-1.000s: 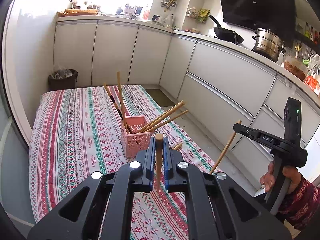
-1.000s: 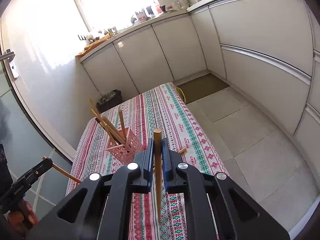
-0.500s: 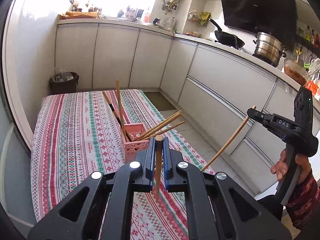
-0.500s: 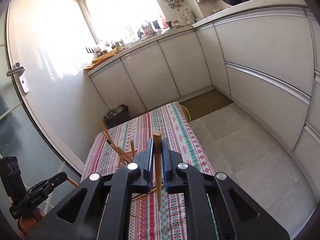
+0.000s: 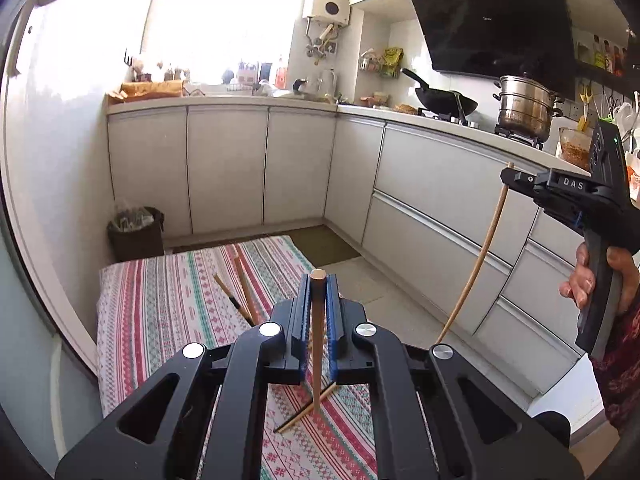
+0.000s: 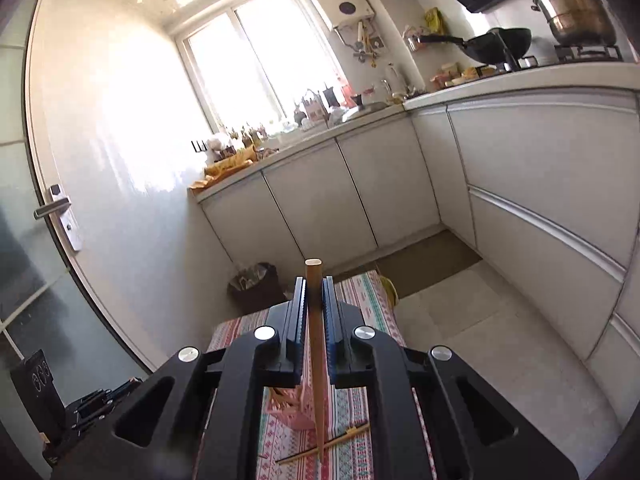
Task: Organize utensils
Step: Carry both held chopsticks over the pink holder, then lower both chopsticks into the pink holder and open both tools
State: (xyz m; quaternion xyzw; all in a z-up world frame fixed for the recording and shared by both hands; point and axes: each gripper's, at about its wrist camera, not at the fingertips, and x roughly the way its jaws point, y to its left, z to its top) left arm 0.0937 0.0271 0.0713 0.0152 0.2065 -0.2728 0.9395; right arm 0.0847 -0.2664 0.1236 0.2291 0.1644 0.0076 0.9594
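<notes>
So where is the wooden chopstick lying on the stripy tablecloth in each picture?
Left wrist view: the loose wooden chopstick lies slanted at the bottom centre.
Right wrist view: it is at the bottom centre too, also slanted.
Shared landmark: the black bin, further back in both.

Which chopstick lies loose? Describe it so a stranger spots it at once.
Find the table under the red-and-green striped tablecloth, then the pink basket on it. Just in front of the basket, on the near side, one pale wooden chopstick lies on the cloth. It alone lies flat; the other chopsticks stand tilted in the basket.
</notes>
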